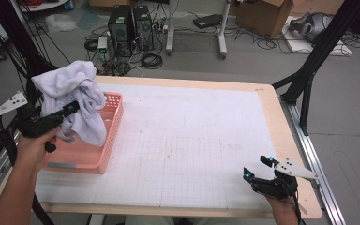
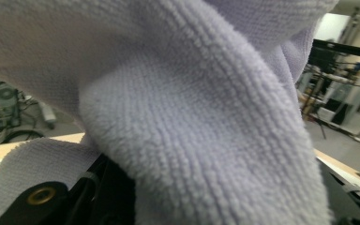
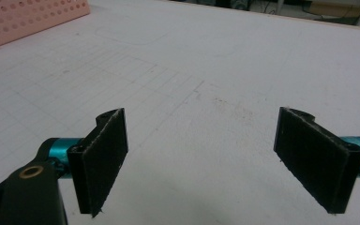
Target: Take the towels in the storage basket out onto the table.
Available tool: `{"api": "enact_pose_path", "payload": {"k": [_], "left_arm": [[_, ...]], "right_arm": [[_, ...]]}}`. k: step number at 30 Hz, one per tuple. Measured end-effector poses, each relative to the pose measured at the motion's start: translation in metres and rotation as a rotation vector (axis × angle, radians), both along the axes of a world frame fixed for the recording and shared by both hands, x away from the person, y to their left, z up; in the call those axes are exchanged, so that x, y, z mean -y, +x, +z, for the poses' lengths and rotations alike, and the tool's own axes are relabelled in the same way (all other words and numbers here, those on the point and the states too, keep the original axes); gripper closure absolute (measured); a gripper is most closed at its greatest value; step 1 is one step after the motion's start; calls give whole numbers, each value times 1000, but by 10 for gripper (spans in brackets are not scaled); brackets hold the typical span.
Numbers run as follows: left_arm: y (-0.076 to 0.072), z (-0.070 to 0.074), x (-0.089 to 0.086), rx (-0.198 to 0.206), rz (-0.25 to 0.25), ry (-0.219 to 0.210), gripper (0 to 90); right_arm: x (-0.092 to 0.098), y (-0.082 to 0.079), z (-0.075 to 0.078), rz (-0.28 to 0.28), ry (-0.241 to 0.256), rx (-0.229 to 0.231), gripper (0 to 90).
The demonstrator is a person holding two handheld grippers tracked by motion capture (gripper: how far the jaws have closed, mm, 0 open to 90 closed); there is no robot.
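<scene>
Terry cloth presses right up against the lens in the left gripper view: the lavender towel (image 2: 192, 117) is bunched and draped over the left hand-held gripper (image 1: 68, 110), whose jaws are buried in the folds, clamped on the cloth as far as I can judge. From the high view the towel hangs above the pink basket (image 1: 115, 117), most of its bulk over the basket's far left corner, one fold trailing down inside. The right hand-held gripper (image 1: 258, 168) rests well to the right of the basket, low over the table (image 1: 192, 140), jaws spread wide with nothing between them. The risk I see is a loose bunch: if the grip holds only an outer fold, the cloth may slip out, or a trailing edge may catch the basket rim and tip the light basket.
</scene>
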State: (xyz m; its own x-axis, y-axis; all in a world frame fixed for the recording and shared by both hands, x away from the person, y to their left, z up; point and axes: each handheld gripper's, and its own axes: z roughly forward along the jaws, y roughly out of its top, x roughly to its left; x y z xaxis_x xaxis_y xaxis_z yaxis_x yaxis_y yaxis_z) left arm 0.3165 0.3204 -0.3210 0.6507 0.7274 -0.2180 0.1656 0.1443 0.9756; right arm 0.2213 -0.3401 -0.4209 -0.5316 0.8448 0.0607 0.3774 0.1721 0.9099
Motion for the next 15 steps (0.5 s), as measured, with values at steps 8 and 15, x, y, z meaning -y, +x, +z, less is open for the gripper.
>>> {"api": "enact_pose_path", "payload": {"k": [8,15], "left_arm": [[-4,10,13,46,-69,-11,626],[-5,16,37,74,-149,-19,626]], "right_arm": [[-1,1,0,1,3,0,165],[-4,2,0,7,3,-1,165]]}}
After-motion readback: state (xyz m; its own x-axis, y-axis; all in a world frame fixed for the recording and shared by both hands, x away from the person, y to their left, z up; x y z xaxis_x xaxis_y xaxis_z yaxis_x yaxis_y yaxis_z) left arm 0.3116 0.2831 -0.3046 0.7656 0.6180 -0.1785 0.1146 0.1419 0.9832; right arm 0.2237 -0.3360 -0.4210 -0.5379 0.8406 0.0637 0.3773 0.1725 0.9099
